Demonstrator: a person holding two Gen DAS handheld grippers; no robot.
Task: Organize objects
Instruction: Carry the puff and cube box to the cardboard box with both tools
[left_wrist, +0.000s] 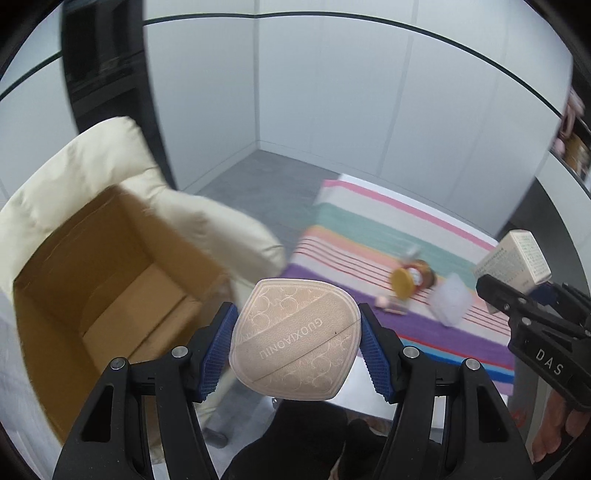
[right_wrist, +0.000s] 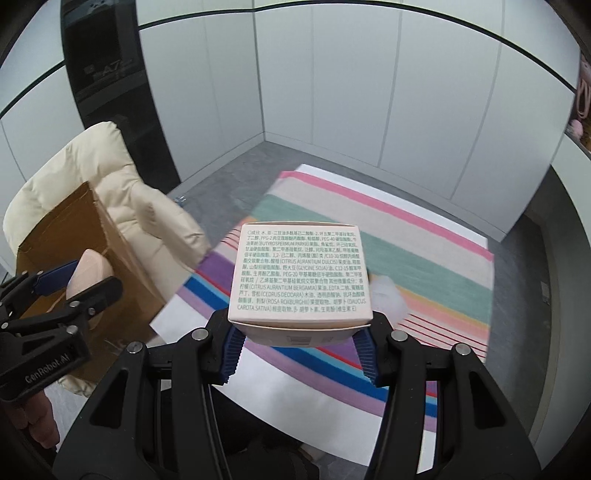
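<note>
My left gripper (left_wrist: 297, 341) is shut on a beige powder puff (left_wrist: 295, 338) marked GUOXIAONIU, held in the air beside an open cardboard box (left_wrist: 107, 291). My right gripper (right_wrist: 299, 341) is shut on a small cream carton (right_wrist: 299, 273) printed with ingredient text, held above the striped cloth (right_wrist: 424, 258). The left gripper with the puff (right_wrist: 90, 275) shows at the left of the right wrist view, next to the box (right_wrist: 92, 240). The right gripper with the carton (left_wrist: 517, 258) shows at the right of the left wrist view.
The box rests on a cream padded jacket (left_wrist: 207, 221) over a chair. On the striped cloth (left_wrist: 369, 229) lie a brown jar with a yellow lid (left_wrist: 410, 280), a small clear bottle (left_wrist: 391, 304) and a translucent white packet (left_wrist: 450, 299). Grey floor and white walls lie behind.
</note>
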